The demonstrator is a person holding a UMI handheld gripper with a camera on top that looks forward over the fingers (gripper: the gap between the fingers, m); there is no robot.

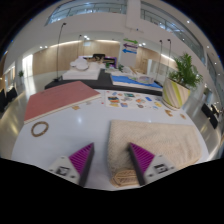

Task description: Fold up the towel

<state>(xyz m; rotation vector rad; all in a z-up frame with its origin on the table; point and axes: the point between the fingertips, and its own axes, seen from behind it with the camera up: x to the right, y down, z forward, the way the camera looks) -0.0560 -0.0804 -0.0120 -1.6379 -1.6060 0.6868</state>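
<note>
A beige towel [155, 138] lies flat on the white table [70, 125], spreading ahead and to the right of my fingers. Its near edge, with a small label, reaches between my fingertips and under the right one. My gripper [112, 158] is open above the table. The left finger [82, 157] stands over bare table. The right finger [143, 157] stands over the towel's near left part. Nothing is held between the purple pads.
A reddish-brown mat [60, 98] lies at the left with a brown ring [39, 129] nearer to me. Small cards [125, 98] lie at the table's middle. A potted plant [181, 80] stands at the right, a blue-topped table [136, 82] beyond.
</note>
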